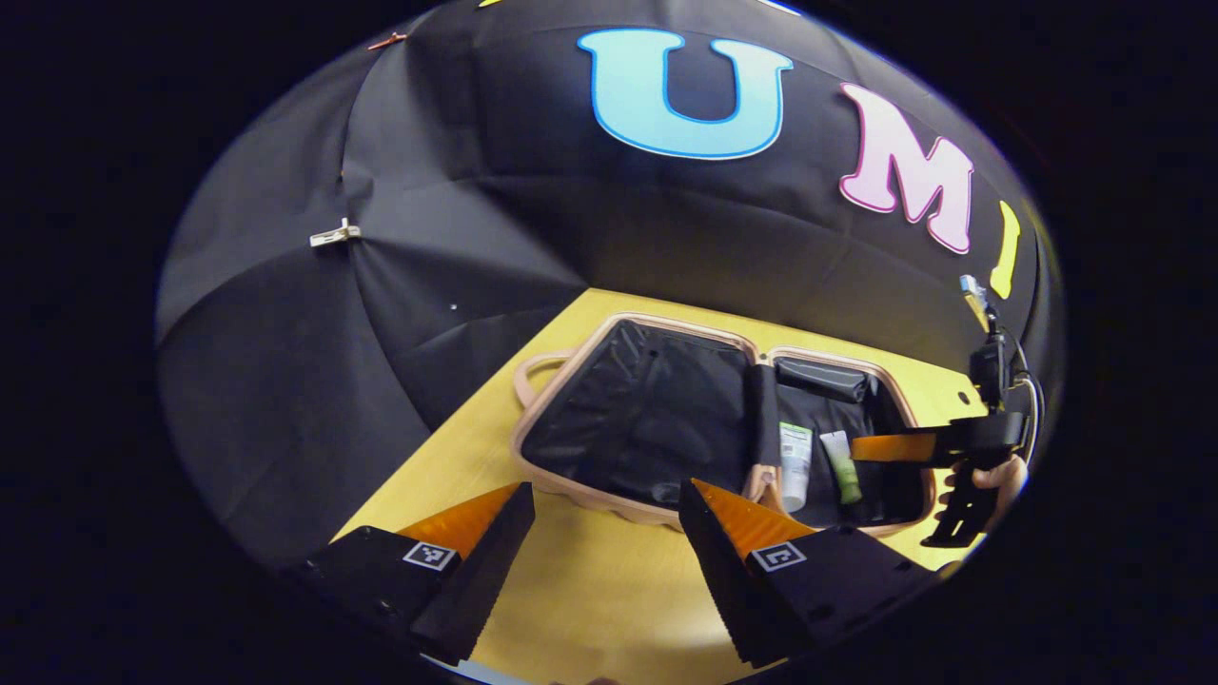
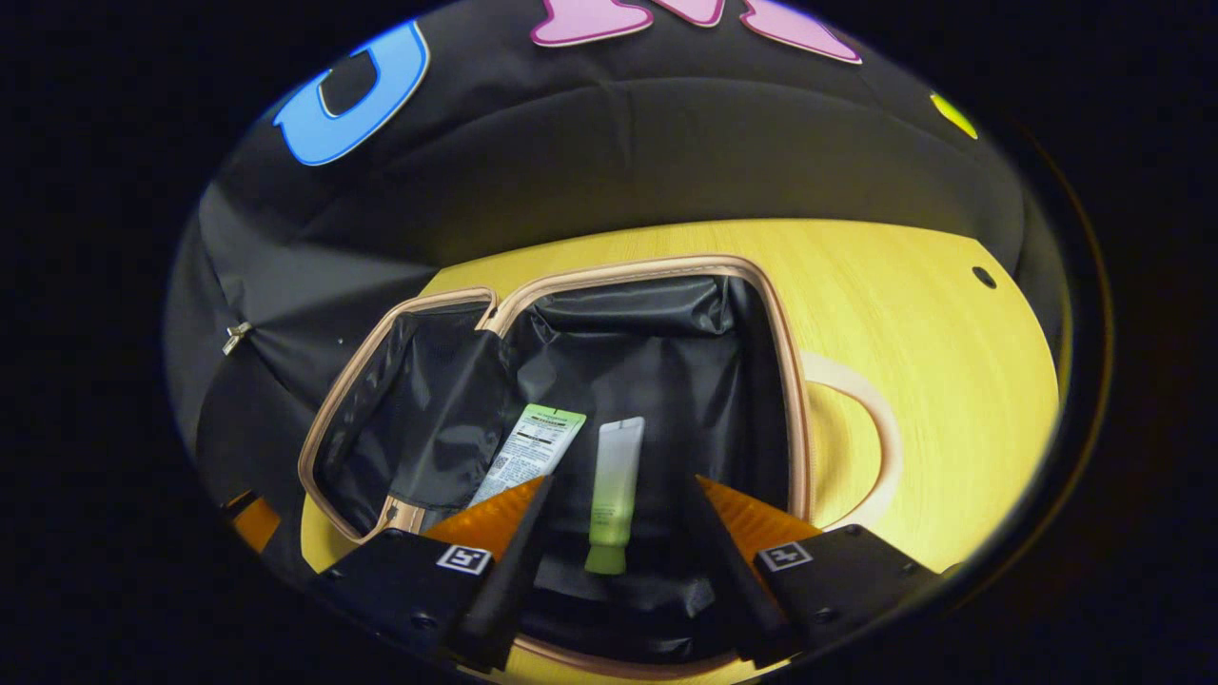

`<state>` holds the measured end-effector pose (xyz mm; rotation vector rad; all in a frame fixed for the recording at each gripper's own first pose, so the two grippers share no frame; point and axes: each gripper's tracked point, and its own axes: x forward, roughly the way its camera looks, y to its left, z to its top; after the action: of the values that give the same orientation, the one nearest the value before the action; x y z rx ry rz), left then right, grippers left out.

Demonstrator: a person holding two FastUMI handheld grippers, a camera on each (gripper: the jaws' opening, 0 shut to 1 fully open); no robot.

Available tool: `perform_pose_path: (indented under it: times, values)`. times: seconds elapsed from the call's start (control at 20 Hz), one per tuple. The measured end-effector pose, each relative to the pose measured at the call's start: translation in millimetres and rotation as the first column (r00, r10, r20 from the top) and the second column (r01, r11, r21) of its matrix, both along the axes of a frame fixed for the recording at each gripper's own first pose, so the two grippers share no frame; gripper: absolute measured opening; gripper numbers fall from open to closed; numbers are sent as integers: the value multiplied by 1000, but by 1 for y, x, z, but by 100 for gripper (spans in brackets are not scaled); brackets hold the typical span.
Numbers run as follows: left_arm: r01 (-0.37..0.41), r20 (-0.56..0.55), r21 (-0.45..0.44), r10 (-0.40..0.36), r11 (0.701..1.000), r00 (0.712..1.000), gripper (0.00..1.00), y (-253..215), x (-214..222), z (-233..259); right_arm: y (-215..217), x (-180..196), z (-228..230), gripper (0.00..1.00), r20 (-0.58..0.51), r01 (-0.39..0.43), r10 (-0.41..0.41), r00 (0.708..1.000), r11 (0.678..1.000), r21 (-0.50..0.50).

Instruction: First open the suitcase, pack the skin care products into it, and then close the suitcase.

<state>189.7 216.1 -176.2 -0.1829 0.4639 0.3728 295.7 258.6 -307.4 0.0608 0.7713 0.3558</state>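
i see the suitcase (image 1: 666,419) lying open flat on the yellow table (image 1: 590,590), right of centre in the left gripper view, both halves lined in slack black fabric. two products lie side by side in its right half: a white tube (image 1: 795,464) and a green tube (image 1: 841,466), which sit low centre in the right gripper view. my right gripper (image 2: 614,552) hovers over that half with its jaws spread wide and the green tube lying loose between them, gripping nothing; my left gripper (image 1: 609,533) is likewise parted and empty, low in its frame above bare table. i judge the tubes light, soft and a bit slick, best pinched gently across the middle. the case looks a light but stiff shell; for closing i'd push on the pink rim (image 1: 561,366) of the empty half, not the limp lining.
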Motion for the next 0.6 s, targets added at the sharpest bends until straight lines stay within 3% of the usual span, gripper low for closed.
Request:
perform_pose_path:
  times: [0.05,0.1,0.35,0.6]
  values:
    - [-16,9,14,16,1000,1000,96,11,3,2,-3,-3,9,95,22,-12,12,1000,1000,-3]
    - [-28,25,30,28,999,999,96,23,8,4,-6,-6,17,97,48,-18,18,999,1000,-4]
    - [-103,5,103,103,989,995,97,105,46,-6,-42,-22,65,98,208,9,-9,978,1000,2]
    - [-122,-13,-23,122,992,992,95,168,109,-29,-94,-47,79,98,306,48,-30,952,997,-54]
